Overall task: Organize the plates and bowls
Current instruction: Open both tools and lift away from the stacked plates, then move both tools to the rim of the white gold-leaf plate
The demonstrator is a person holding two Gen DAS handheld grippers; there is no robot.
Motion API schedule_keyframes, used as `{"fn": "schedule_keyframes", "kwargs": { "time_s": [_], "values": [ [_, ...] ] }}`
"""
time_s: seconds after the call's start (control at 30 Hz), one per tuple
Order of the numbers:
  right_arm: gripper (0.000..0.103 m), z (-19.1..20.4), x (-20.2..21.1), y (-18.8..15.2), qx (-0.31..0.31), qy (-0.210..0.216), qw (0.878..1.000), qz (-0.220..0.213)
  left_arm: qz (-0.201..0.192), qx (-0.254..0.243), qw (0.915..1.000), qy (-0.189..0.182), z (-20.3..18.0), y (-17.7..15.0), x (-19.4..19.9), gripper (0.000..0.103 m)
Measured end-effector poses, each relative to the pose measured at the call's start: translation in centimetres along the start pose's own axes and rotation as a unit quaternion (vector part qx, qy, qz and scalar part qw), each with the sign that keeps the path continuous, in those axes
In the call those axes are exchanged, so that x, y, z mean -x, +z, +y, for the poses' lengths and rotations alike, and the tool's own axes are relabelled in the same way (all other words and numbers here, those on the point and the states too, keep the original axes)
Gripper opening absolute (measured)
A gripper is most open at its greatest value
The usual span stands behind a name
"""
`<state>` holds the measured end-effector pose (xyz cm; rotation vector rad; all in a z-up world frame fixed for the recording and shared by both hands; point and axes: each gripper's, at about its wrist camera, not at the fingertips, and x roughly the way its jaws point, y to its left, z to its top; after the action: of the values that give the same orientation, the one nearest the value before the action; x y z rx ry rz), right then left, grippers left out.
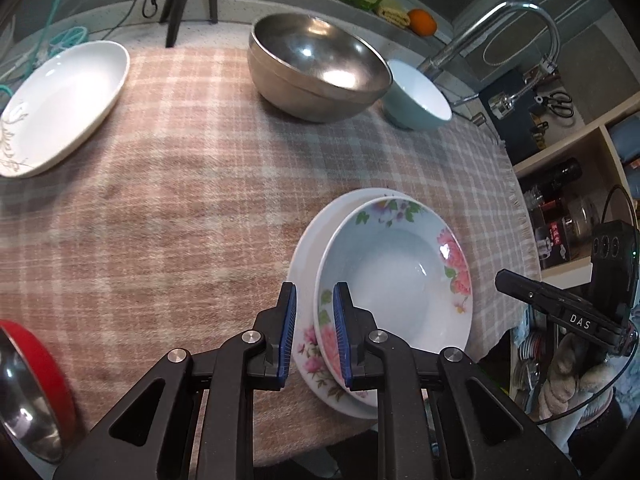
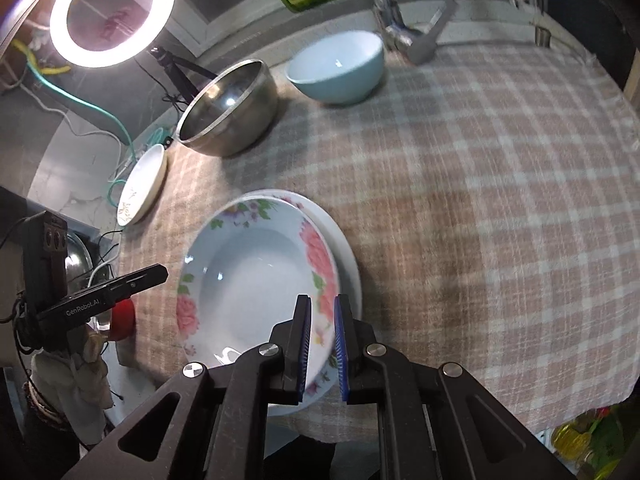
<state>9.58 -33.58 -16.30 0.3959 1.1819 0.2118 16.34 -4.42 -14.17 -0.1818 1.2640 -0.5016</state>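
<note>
here, in the left wrist view, the left gripper (image 1: 315, 312) hovers over the near left rim of the floral plate (image 1: 394, 276), its blue pads apart by a narrow gap with nothing pinched between them, so it reads as released. the floral plate sits nested on a second floral plate (image 1: 306, 280) at the near right of the checked cloth (image 1: 180, 184). farther off stand the steel bowl (image 1: 318, 66) and, touching its right side, the blue bowl (image 1: 418, 98); a white oval plate (image 1: 60, 104) lies at the far left, and a red-rimmed pan (image 1: 30, 392) shows at the near left edge. the right gripper (image 1: 560, 306) appears at the right margin, just off the table. in the right wrist view, the right gripper (image 2: 322, 320) hangs above the near right rim of the floral plate (image 2: 256, 276), jaws slightly apart and gripping nothing; the rim shows through the gap but the pads do not look pressed on it. the left gripper (image 2: 132, 280) points in from the left. stacking the two flowered plates looks done, with both tools let go. next, probably, the white oval plate (image 2: 142, 186) or the bowls need gathering, which calls for wider jaws and a clean bite on a rim.
</note>
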Motion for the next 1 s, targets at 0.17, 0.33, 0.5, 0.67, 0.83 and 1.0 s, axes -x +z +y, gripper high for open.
{"fn": "schedule_keyframes", "kwargs": {
  "time_s": [0.17, 0.33, 0.5, 0.67, 0.83, 1.0],
  "values": [
    [0.033, 3.7, 1.2, 0.9, 0.042, 0.02, 0.998, -0.032, -0.027, 0.017, 0.9994, 0.009, 1.9, 0.3, 2.7, 0.021],
    [0.038, 7.8, 1.4, 2.4, 0.072, 0.053, 0.994, -0.057, -0.057, 0.043, 0.9972, 0.022, 4.9, 1.0, 5.5, 0.033],
    [0.043, 12.1, 0.5, 4.6, 0.091, 0.095, 0.989, -0.064, -0.088, 0.072, 0.9928, 0.04, 9.2, 1.7, 8.4, 0.033],
    [0.059, 17.5, -1.6, 7.4, 0.13, 0.101, 0.985, -0.06, -0.111, 0.103, 0.987, 0.056, 13.7, 3.0, 10.8, 0.033],
    [0.059, 21.8, -4.6, 10.2, 0.157, 0.094, 0.982, -0.038, -0.116, 0.128, 0.9827, 0.066, 17.9, 4.7, 11.8, 0.033],
    [0.059, 23.8, -9.0, 13.3, 0.131, 0.103, 0.986, -0.003, -0.106, 0.148, 0.9805, 0.074, 21.5, 6.3, 11.2, 0.033]
  ]
}}
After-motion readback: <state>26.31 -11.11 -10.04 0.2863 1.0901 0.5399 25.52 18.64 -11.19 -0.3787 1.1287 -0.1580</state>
